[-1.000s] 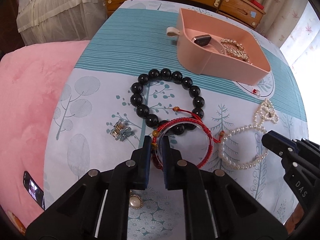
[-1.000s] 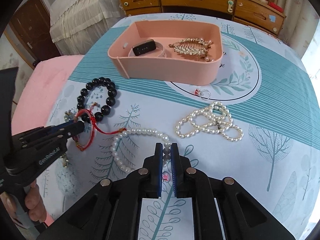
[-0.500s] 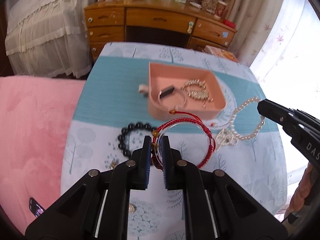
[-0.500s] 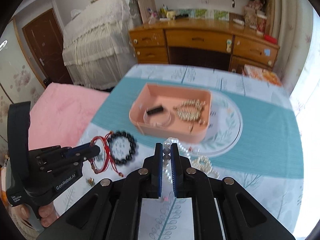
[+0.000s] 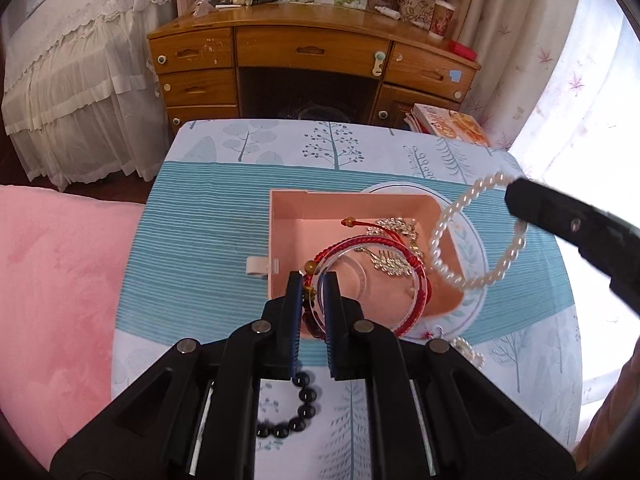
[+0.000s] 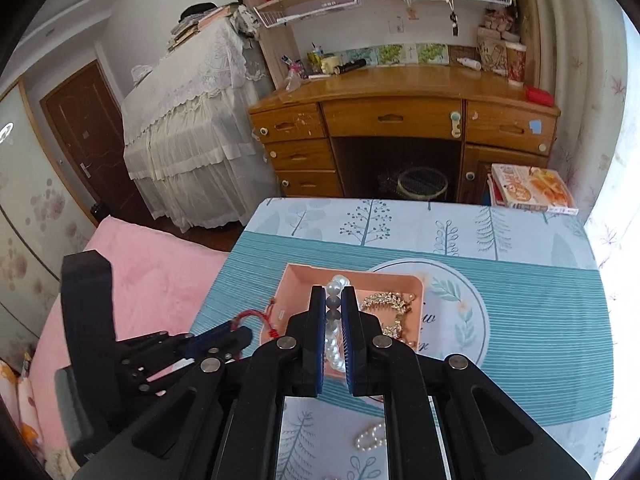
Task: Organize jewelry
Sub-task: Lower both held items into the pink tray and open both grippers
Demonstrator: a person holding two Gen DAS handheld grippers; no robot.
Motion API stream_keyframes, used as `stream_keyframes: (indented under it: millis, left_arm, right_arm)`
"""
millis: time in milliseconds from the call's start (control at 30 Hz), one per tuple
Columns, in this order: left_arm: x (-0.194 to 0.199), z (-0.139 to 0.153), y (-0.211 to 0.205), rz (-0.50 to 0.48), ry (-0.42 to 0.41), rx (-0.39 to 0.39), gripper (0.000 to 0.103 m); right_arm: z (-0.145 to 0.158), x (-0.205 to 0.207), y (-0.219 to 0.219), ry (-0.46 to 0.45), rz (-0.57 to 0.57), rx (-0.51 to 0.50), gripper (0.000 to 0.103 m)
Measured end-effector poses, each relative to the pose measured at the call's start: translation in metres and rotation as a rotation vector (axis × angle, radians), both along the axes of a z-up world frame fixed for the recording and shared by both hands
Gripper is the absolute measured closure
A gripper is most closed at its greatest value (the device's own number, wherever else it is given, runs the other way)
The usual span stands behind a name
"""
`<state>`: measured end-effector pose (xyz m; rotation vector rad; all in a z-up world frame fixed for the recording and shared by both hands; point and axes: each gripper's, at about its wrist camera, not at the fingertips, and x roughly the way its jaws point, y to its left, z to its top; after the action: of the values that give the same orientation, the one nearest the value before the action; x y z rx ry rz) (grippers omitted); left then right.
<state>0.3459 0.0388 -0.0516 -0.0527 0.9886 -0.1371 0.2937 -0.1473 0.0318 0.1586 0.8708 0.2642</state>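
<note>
Two grippers hovered above the pink tray [image 5: 280,240]: left gripper [image 5: 312,292] clamped the red cord bracelet [image 5: 384,246], right gripper [image 6: 333,316] clamped the pearl strand [image 5: 476,280]; each probably needed lowering inside before release.

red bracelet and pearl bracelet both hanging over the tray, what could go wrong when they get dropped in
1. The red bracelet, pinched in the left gripper, has loose cord ends; they may snag the gold piece already in the pink tray.
2. The pearl bracelet, held by the right gripper, hangs across the tray's right wall in the left wrist view, so it could land half outside.
3. Both grippers are close together and could collide.
</note>
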Motion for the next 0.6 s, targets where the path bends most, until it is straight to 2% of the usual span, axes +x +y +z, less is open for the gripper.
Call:
stream_keyframes:
  millis: [200, 400, 500, 600]
  left_arm:
    - [0.028, -0.035, -0.006, 0.024, 0.036, 0.003, 0.095]
    - [0.041, -0.063, -0.005, 0.012, 0.101, -0.001, 0.093]
    - [0.039, -0.069, 0.002, 0.02, 0.126, -0.005, 0.093]
    - [0.035, -0.069, 0.008, 0.03, 0.119, -0.02, 0.092]
  right_arm:
    - [-0.047, 0.034, 0.002, 0.11, -0.005, 0.037, 0.096]
    - [-0.102, 0.047, -0.001, 0.225, -0.027, 0.064, 0.096]
    - [-0.118, 0.05, -0.005, 0.262, -0.037, 0.062, 0.094]
    - [-0.128, 0.047, -0.01, 0.268, -0.041, 0.042, 0.087]
